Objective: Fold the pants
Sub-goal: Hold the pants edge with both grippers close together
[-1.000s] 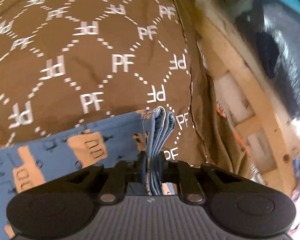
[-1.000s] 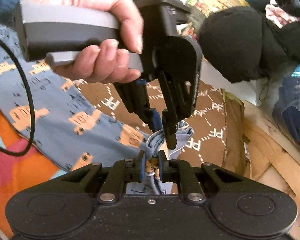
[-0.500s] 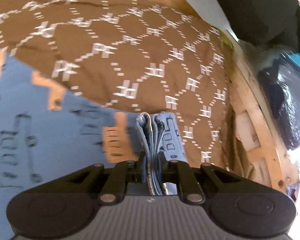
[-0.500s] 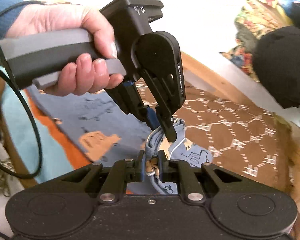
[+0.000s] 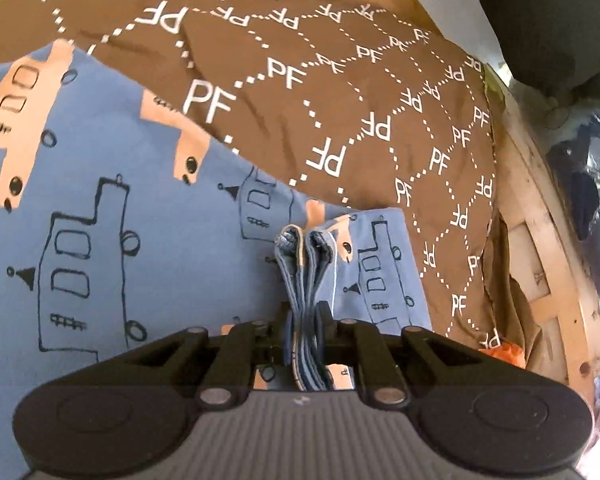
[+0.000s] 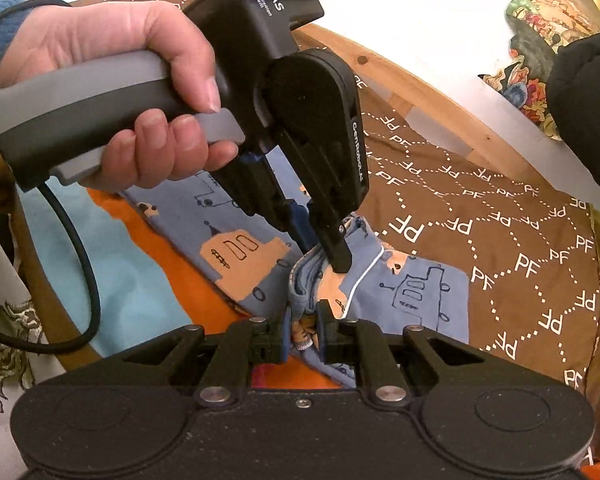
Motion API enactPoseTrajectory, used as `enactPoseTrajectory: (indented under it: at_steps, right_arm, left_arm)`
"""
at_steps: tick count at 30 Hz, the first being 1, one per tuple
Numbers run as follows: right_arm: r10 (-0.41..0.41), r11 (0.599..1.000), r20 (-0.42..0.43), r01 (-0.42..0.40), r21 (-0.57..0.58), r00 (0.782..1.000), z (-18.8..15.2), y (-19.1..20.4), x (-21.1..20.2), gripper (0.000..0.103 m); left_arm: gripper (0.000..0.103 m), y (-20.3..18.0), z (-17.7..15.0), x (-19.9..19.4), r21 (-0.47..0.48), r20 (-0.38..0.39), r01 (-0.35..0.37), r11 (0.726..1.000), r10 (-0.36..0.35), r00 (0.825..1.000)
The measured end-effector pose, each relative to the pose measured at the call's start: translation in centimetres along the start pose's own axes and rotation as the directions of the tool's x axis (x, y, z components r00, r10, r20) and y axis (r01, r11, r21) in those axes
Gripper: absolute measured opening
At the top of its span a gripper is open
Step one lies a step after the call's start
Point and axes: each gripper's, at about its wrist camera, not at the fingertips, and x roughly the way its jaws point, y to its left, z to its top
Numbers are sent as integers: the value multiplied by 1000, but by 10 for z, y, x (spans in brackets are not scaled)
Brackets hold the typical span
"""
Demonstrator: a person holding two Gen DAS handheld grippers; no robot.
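Observation:
The blue pants [image 5: 100, 208] with orange and outlined truck prints lie on a brown quilt [image 5: 320, 92]. My left gripper [image 5: 304, 320] is shut on a bunched stack of the pants' edges, several layers thick. In the right wrist view the left gripper [image 6: 324, 252] pinches the same bunch from above, held by a hand [image 6: 140, 92]. My right gripper [image 6: 302, 330] is shut on the pants [image 6: 412, 296] just below it, close to the left one. A white drawstring [image 6: 364, 276] hangs from the bunch.
A wooden bed frame [image 5: 540, 220] runs along the quilt's right edge. Dark bags and clothes [image 5: 552, 28] sit beyond it. An orange and light-blue blanket [image 6: 140, 276] lies under the pants at left. A black cable [image 6: 80, 248] trails from the left gripper's handle.
Both grippers have carried the gripped bunch across over the pants, so more blue fabric now lies under and left of the left gripper. Both stay shut on the fabric.

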Motion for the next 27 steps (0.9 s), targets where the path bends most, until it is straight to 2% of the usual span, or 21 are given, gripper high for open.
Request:
enactPoseTrajectory:
  at_steps: [9, 13, 17, 19, 24, 25, 27]
  right_arm:
    - [-2, 1000, -9, 2, 7, 1000, 0, -5, 3, 15]
    - [-10, 1000, -14, 10, 2, 1000, 0, -5, 3, 18]
    - [-27, 1000, -25, 27, 8, 999, 1, -6, 4, 28]
    - [-25, 999, -35, 26, 19, 999, 2, -8, 6, 29]
    - [3, 995, -48, 1, 100, 999, 3, -14, 8, 25]
    - [8, 994, -45, -4, 108, 999, 4, -15, 8, 20]
    - [4, 995, -37, 0, 102, 999, 5, -13, 6, 17]
  left_arm:
    - [13, 3, -2, -1, 2, -2, 2, 1000, -2, 1000]
    - [13, 5, -2, -1, -8, -3, 7, 1000, -7, 1000]
    - [13, 6, -2, 0, -10, -3, 6, 1000, -6, 1000]
    - [13, 5, -2, 0, -7, -5, 5, 1000, -5, 1000]
    - [13, 2, 0, 0, -8, -3, -5, 1000, 5, 1000]
    - [12, 2, 0, 0, -2, -1, -6, 1000, 6, 1000]
    - [11, -2, 0, -2, 9, 8, -12, 1000, 12, 1000]
